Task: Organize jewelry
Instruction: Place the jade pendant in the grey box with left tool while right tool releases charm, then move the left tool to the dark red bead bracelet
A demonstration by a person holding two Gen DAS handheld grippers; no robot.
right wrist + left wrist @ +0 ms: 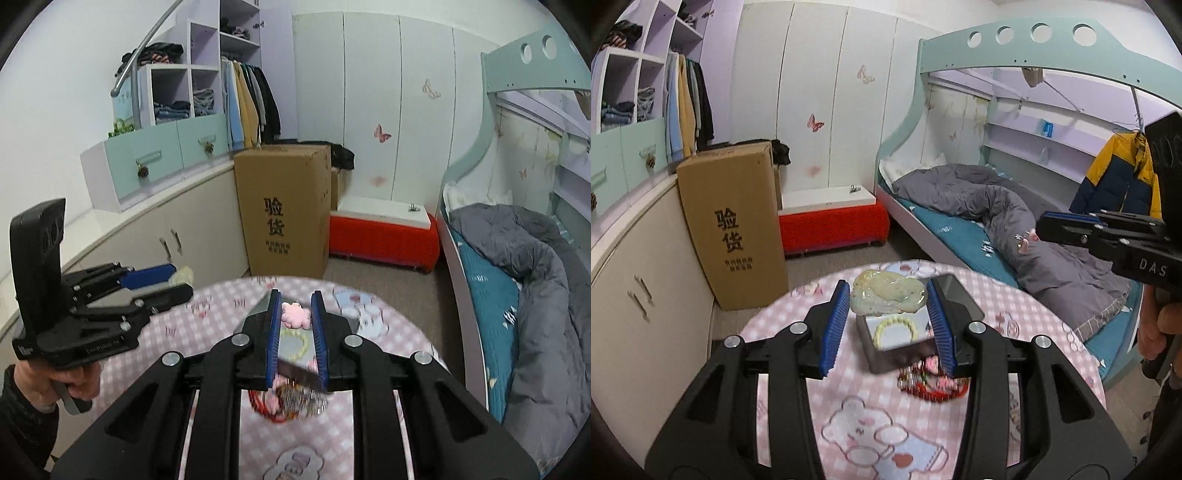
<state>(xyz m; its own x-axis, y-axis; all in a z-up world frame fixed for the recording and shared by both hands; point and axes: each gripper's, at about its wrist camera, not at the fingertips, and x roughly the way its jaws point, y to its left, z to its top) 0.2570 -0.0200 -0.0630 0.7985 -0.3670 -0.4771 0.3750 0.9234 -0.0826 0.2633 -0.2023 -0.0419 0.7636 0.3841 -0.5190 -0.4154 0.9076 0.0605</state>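
My left gripper (pixel 888 291) is shut on a pale green, jade-like ornament (pixel 888 297) and holds it in the air above a small grey jewelry box (pixel 886 354). The box's lid stands up, and a yellow-green bracelet (pixel 895 328) lies inside. In front of the box a heap of red beads and trinkets (pixel 931 386) rests on the round table (pixel 783 325) with its pink checked cloth. My right gripper (pixel 295 299) is shut on a small pink flower-shaped charm (pixel 295 314), also lifted over the box (pixel 295 354). Each gripper shows in the other's view: the right gripper (pixel 1039 227) and the left gripper (pixel 177 277).
A tall cardboard box (pixel 735 221) stands on the floor beyond the table, with a red bench (pixel 831 225) beside it. A bunk bed with a grey duvet (pixel 1015 206) runs along the right. Low cabinets (pixel 639 277) line the left wall. A person's hand (pixel 74 384) grips the left handle.
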